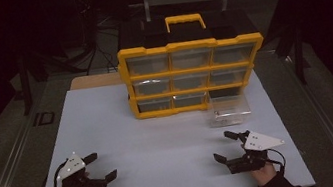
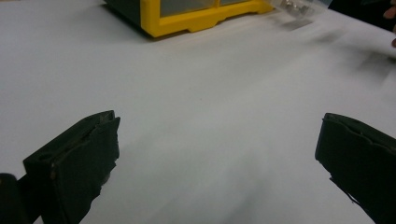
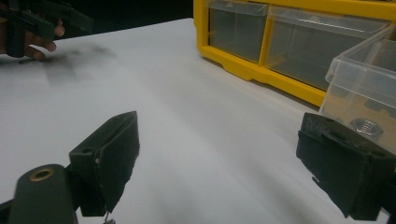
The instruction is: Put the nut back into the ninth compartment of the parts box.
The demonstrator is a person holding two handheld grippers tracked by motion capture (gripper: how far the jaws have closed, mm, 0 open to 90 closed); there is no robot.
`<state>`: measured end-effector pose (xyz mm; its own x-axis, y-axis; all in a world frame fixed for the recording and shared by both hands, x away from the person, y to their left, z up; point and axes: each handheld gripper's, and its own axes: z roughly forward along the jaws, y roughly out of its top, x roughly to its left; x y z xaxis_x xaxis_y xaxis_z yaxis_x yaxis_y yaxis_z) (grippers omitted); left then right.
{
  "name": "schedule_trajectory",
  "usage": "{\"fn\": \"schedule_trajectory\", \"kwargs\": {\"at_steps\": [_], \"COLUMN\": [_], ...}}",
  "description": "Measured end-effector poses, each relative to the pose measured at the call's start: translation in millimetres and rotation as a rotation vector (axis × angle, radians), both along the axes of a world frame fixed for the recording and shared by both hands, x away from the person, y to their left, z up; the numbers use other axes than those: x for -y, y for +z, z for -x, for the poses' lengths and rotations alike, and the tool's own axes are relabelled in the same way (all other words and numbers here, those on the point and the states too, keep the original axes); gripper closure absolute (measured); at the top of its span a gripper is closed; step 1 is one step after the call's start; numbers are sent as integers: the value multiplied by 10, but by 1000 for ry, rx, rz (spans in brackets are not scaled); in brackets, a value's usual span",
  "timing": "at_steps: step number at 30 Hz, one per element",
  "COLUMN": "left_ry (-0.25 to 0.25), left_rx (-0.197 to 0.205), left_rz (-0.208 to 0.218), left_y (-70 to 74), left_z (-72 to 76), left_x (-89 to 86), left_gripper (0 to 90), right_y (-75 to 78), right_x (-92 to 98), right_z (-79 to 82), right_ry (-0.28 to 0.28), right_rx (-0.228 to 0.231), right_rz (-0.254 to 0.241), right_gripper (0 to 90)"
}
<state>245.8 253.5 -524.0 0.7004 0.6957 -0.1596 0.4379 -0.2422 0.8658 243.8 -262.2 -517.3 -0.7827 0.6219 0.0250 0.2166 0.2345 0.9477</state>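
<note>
Holding both tongs low over the white desk (image 1: pixel 159 125) near its front edge | your left tongs (image 1: pixel 99 166) spread apart, empty | your right tongs (image 1: pixel 225 146) spread apart, empty | clear drawer (image 1: pixel 229 109) out on the desk, touching the yellow organizer (image 1: pixel 191 72) at its lower right | nut (image 3: pixel 367 126) inside the drawer.

A white tabletop (image 1: pixel 161 140) carries a yellow parts organizer (image 1: pixel 187 45) that stands upright at its far middle, front toward the near edge. The organizer has a yellow carry handle (image 1: pixel 184 18) on its black top and three rows of clear drawers (image 1: pixel 148 65); the bottom right slot (image 1: pixel 225 93) shows dark. A strip of wooden board (image 1: pixel 94 80) shows at the tabletop's far left edge. A metal rail (image 1: pixel 8 164) runs along the floor at left.
</note>
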Motion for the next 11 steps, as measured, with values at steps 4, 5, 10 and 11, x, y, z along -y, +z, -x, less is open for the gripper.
{"fn": "schedule_trajectory", "kwargs": {"at_steps": [4, 5, 10, 11], "left_ry": [-12, -13, -7, -5], "left_rx": [4, 6, 7, 7], "left_rz": [-21, -22, -18, -15], "left_y": [-11, -12, -15, -14], "left_z": [0, 2, 0, 2], "left_x": [27, 30, 19, 19], "left_gripper": [0, 0, 0, 0], "right_y": [-1, -1, -6, -5], "right_x": [2, 3, 0, 0], "right_z": [1, 0, -3, -4], "right_ry": [0, 0, 0, 1], "right_rx": [0, -1, -2, -2], "right_rz": [0, 1, 5, 6], "right_gripper": [133, 133, 134, 133]}}
